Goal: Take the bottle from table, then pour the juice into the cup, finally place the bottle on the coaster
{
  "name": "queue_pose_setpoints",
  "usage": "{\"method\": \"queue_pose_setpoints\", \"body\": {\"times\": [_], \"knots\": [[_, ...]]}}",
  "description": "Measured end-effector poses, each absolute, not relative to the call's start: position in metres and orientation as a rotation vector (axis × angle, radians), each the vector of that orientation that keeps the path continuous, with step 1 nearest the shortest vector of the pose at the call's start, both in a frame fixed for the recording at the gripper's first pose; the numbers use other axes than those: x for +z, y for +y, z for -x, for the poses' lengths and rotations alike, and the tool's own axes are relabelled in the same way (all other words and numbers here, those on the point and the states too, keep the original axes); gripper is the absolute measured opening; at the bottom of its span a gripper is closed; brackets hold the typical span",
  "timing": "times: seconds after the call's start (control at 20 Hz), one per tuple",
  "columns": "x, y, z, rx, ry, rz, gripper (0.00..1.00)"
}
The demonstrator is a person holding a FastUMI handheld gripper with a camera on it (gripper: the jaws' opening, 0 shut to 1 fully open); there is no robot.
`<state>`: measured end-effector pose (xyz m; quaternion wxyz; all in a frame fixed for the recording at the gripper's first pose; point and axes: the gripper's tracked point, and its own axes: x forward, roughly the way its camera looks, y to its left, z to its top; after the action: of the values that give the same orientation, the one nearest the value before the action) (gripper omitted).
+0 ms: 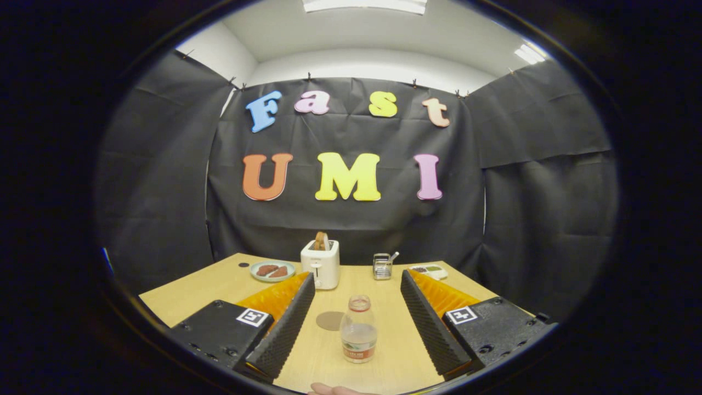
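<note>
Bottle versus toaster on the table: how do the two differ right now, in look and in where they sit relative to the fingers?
The bottle is clear, cap off, partly filled; the toaster is white and opaque, with toast sticking out of its top. The bottle stands between the open gripper fingers, untouched; the toaster sits beyond them, nearer the wall. The bottle has the coaster beside it; the toaster has a plate beside it. Both stand upright on the table.

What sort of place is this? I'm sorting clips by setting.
Probably a staged recording booth set up as a kitchen table: black cloth walls, a wooden table with a toaster and a bottle.
</note>
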<state>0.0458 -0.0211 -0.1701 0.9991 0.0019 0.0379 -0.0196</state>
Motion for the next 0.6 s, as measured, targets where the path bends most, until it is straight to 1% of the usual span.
{"method": "queue_pose_setpoints", "body": {"times": [0.6], "knots": [[-0.248, -0.026, -0.063, -0.026, 0.157, -0.001, 1.0]]}}
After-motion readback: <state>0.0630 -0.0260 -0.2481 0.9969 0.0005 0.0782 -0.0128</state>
